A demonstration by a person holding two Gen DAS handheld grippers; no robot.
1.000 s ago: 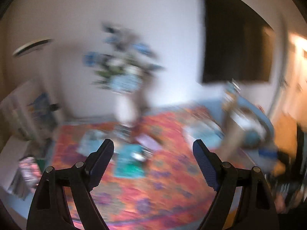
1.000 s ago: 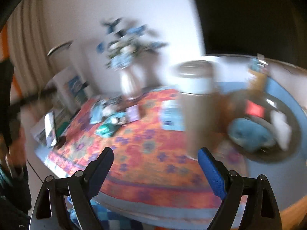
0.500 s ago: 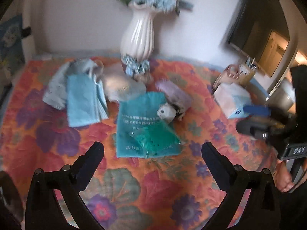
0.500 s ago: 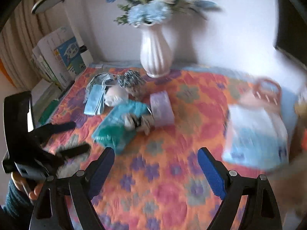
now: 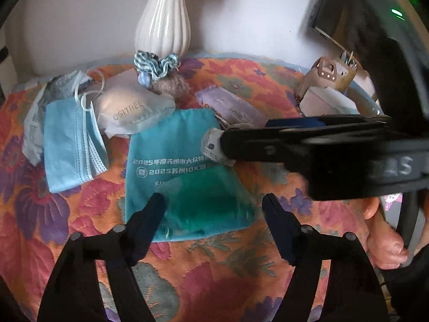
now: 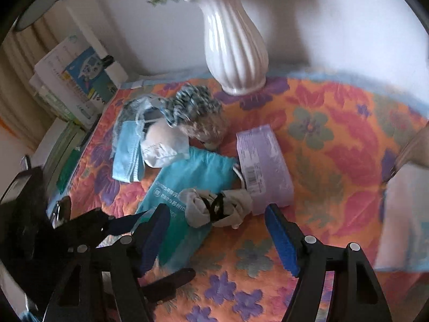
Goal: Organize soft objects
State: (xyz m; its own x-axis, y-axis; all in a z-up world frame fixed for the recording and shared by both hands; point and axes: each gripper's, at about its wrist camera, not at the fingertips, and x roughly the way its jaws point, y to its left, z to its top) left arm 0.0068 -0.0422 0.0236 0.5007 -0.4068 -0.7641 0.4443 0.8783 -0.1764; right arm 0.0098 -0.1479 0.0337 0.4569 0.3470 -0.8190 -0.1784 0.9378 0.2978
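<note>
A teal drawstring bag (image 5: pixel 182 171) lies flat on the floral cloth (image 5: pixel 214 273). My left gripper (image 5: pixel 214 204) hovers over its near end, jaws closing, the bag's lower part between the fingers with no pad pressing. A white rolled bundle with a black strap (image 6: pixel 214 209) rests on the bag's right edge. My right gripper (image 6: pixel 215 212) straddles that bundle, jaws closing, with gaps on both sides. In the left wrist view the right gripper's fingertip (image 5: pixel 228 145) reaches in from the right over the bundle (image 5: pixel 211 147). The left gripper (image 6: pixel 144 247) shows at lower left in the right wrist view.
Blue face masks (image 5: pixel 69 145), a white cup mask (image 5: pixel 131 112), a checked scrunchie (image 5: pixel 155 64), a fuzzy beige item (image 5: pixel 171 86) and a lilac packet (image 6: pixel 262 166) lie behind the bag. A white vase (image 6: pixel 233 45) stands at the wall. A tissue pack (image 5: pixel 327 99) sits right.
Both grippers have swung down from facing the wall to just over the cloth. They now sit close together at the teal bag, and both pairs of jaws have narrowed.
</note>
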